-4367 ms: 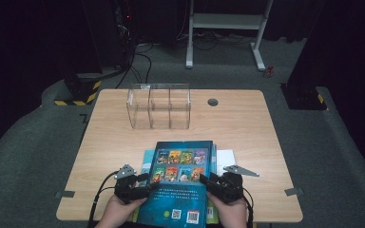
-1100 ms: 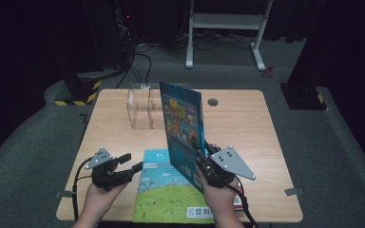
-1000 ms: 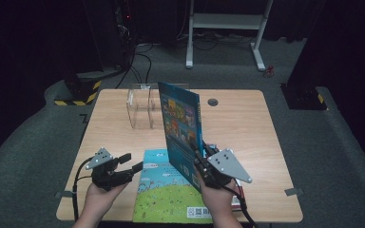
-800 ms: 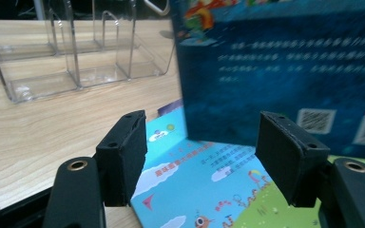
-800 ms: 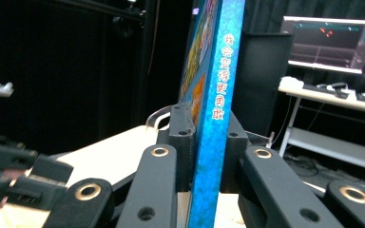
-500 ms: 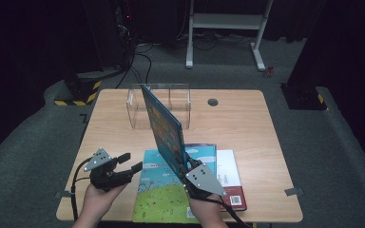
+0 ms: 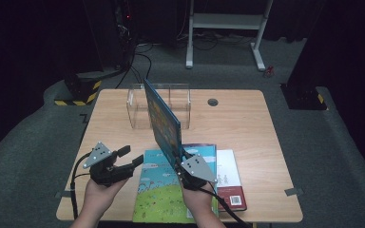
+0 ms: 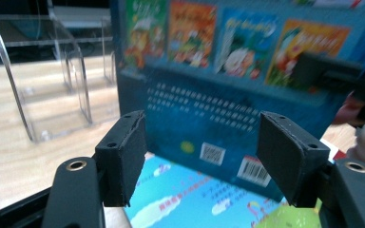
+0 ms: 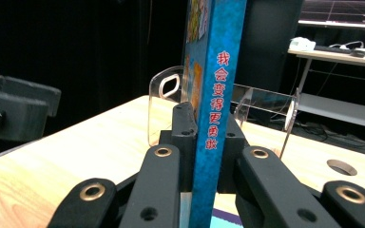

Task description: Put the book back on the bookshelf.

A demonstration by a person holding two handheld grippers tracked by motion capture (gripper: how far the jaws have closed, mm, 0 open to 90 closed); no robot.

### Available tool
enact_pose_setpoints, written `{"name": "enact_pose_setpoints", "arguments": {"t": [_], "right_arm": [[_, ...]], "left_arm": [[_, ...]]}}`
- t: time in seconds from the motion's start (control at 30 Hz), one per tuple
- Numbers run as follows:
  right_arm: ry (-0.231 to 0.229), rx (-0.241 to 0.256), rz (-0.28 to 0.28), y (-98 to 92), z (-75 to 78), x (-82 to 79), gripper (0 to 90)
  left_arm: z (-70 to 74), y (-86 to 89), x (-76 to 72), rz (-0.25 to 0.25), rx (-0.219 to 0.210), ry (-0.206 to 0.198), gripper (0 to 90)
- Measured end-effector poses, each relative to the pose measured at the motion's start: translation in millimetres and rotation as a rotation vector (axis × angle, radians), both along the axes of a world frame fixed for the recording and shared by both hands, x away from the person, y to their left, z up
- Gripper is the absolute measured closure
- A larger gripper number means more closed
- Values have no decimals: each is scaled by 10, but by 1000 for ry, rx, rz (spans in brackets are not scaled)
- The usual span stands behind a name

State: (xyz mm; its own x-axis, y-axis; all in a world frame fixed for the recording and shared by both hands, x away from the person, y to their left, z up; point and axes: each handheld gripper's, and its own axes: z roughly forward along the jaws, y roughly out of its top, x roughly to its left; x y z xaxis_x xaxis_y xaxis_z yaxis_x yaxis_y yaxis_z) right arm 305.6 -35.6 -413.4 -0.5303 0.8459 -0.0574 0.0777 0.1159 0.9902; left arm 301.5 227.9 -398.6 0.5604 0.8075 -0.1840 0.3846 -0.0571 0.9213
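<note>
**Tall book held by one edge — lots of ways this tips**

High view: the right gripper (image 7: 184,159) has the blue book (image 7: 161,118) standing up on end, pinched low down near the bottom edge, leaning back toward the clear acrylic rack (image 7: 159,105) at the far side of the table (image 7: 247,123). The left gripper (image 7: 126,160) sits off to the side with its jaws spread, holding nothing. Two more books lie flat under the hands: a green-and-blue picture book (image 7: 159,192) and a white one (image 7: 228,178). My worry is that all the book's weight sits above the grip, so it could swing over sideways.

Left gripper view: the pads (image 8: 123,156) stand wide apart, and the blue book's back cover (image 8: 228,95) is right in front. If this hand closes in carelessly it could knock the book out of line.

Right gripper view: the jaws are pressed on the book's spine (image 9: 216,95), with the rack's dividers (image 9: 164,102) just behind. If the book goes in tilted I'd guess it catches a divider and shoves the light rack along.
</note>
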Motion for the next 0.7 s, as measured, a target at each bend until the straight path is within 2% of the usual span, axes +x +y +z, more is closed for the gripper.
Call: {"name": "enact_pose_setpoints", "arguments": {"t": [0.23, 0.3, 0.5, 0.57, 0.67, 0.7], "right_arm": [[-2, 2, -10, 141, -28, 43, 827], [-7, -1, -12, 215, -43, 59, 829], [-10, -7, -14, 305, -60, 71, 829], [-11, -6, -14, 313, -63, 73, 829], [-11, -4, -18, 340, -73, 73, 829], [-12, -3, -18, 345, -74, 72, 829]], "left_arm": [[225, -144, -9, -2, -1, -57, 347], [315, -232, -21, -11, 6, -86, 349], [414, -375, -36, -19, 9, -117, 356], [459, -429, -47, -29, -3, -127, 358], [563, -560, -76, -30, -6, -165, 376], [563, -560, -76, -30, -6, -165, 381]]}}
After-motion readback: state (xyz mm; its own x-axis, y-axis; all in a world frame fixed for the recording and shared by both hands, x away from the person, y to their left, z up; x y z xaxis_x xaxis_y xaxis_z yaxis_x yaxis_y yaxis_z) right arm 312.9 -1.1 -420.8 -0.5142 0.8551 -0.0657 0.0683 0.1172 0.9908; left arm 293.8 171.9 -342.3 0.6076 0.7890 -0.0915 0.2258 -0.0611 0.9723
